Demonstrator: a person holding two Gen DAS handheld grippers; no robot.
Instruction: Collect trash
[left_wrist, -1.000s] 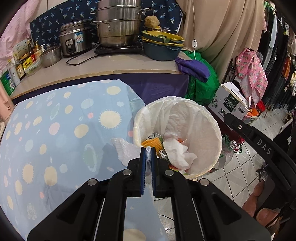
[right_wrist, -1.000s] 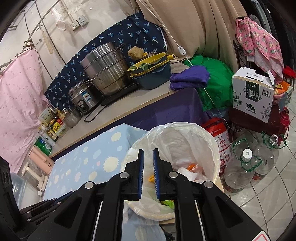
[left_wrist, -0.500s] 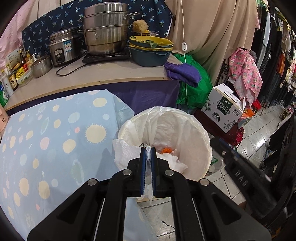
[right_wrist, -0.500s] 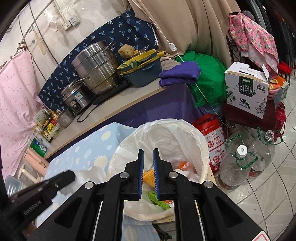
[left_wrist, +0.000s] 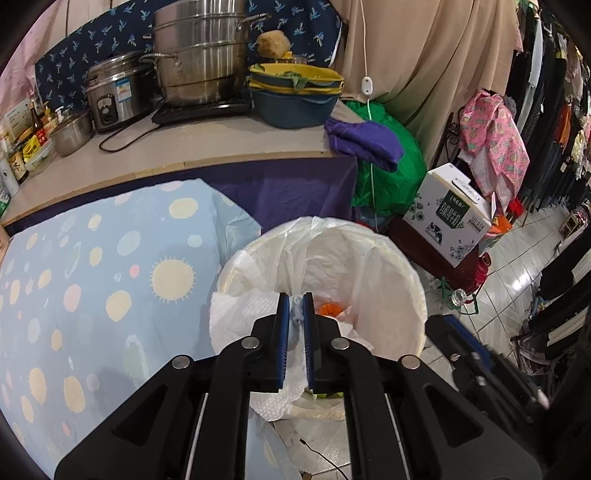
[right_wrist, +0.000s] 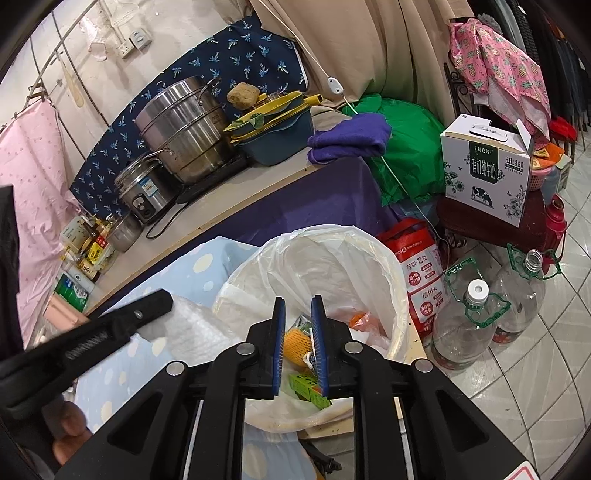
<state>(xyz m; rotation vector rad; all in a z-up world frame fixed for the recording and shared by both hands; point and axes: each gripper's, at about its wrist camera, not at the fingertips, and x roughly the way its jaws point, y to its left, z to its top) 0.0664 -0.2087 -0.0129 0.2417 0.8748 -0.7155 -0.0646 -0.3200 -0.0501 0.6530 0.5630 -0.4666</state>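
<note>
A crumpled white paper towel (left_wrist: 243, 314) with an embossed texture is pinched between the left gripper's fingers (left_wrist: 283, 332) and hangs to their left and below, over the near rim of the round bin lined with a thin white plastic bag (left_wrist: 388, 258). Beyond the fingertips, inside the bag, lie an orange wrapper (left_wrist: 330, 308) and white paper.

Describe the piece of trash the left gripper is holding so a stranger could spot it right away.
Find the bin lined with a white bag beside the blue spotted tablecloth. At its near-left rim, the left gripper pinches a white paper towel, embossed and crumpled, unlike the smooth liner.
</note>
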